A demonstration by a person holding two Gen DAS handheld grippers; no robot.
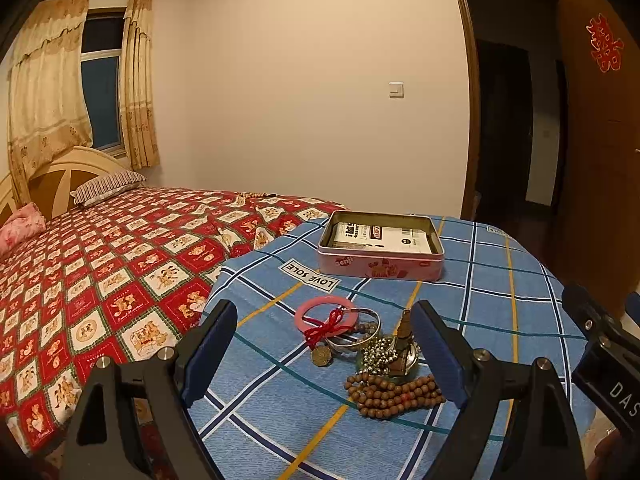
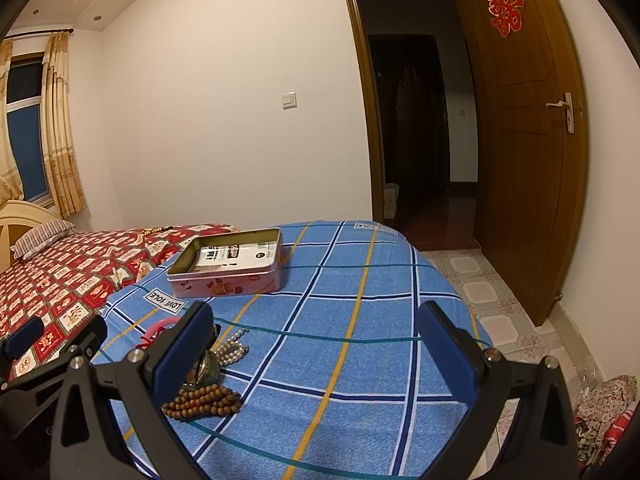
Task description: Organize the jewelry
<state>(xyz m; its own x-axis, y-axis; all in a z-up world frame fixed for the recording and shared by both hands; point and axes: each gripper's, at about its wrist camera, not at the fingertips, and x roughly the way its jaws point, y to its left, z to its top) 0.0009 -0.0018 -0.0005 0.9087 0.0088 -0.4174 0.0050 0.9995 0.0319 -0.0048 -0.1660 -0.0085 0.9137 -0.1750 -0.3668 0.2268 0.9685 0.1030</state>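
Both grippers, left [image 1: 328,354] and right [image 2: 316,354], are held with fingers wide apart, empty. The brown wooden bead strand [image 1: 394,396] lies between the left fingers; it is judged light, limp, best pinched mid-bundle, before the pink tin box [image 1: 380,268].

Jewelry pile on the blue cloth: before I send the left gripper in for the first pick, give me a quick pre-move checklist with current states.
1. Left gripper open and holding nothing: ok.
2. Right gripper open, off to the side of the pile: ok.
3. Tin open to receive items: ok, lid off, but a printed card already lies inside.
4. Pink bangle free to lift alone: not ok, the red cord crosses it and a silver bangle overlaps it.
5. Wooden beads separate from the rest: cannot tell, they lie right against the crystal strand.
6. Path from pile to tin free: ok, only bare cloth between.
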